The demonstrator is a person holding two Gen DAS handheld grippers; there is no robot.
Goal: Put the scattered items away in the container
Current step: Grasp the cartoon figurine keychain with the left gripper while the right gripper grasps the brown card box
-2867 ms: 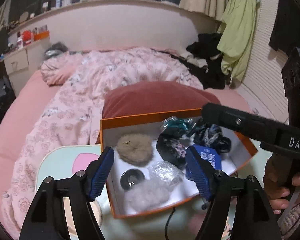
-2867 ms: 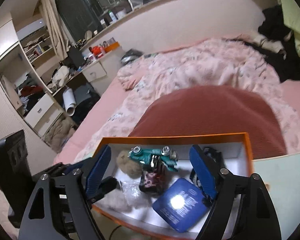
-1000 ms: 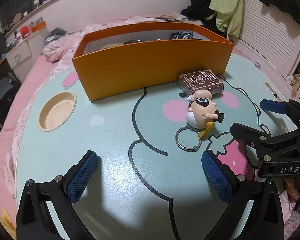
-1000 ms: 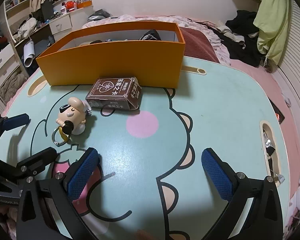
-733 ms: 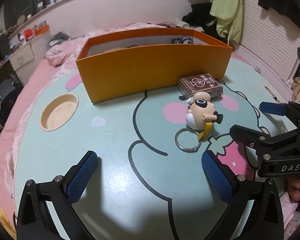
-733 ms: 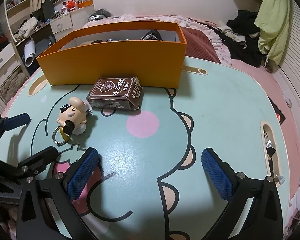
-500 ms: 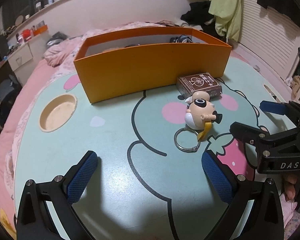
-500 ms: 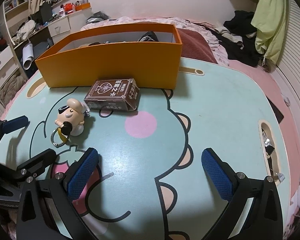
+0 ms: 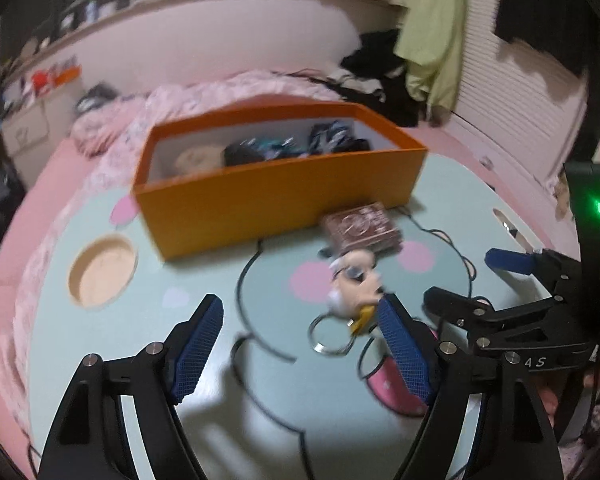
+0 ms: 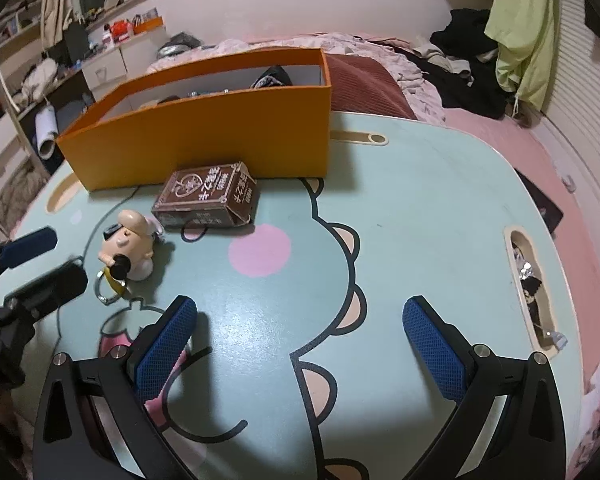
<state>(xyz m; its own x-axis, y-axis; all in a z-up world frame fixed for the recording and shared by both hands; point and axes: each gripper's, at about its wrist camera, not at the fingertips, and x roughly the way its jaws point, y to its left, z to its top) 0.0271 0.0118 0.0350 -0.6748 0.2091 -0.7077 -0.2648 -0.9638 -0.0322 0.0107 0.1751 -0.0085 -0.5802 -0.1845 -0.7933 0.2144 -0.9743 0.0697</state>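
Note:
An orange box [image 9: 268, 196] [image 10: 204, 136] with several items inside stands at the far side of the mint cartoon table [image 10: 400, 208]. A brown card box [image 9: 362, 226] [image 10: 206, 196] lies in front of it. A cartoon-head keychain [image 9: 354, 280] [image 10: 126, 246] with a metal ring [image 9: 330, 334] lies nearer. My left gripper [image 9: 300, 344] is open and empty, its right fingertip close beside the keychain. My right gripper [image 10: 300, 344] is open and empty over bare table, right of the keychain.
A round cup recess [image 9: 102, 272] sits in the table's left side, and a slot [image 10: 534, 288] holding small items runs along its right edge. A bed with a pink quilt [image 10: 364, 46] and dark clothes [image 10: 464, 68] lies behind.
Both grippers came out of the orange box and back over the table. In the last half second the left gripper has moved forward toward the keychain, its view blurred; the right gripper barely moved.

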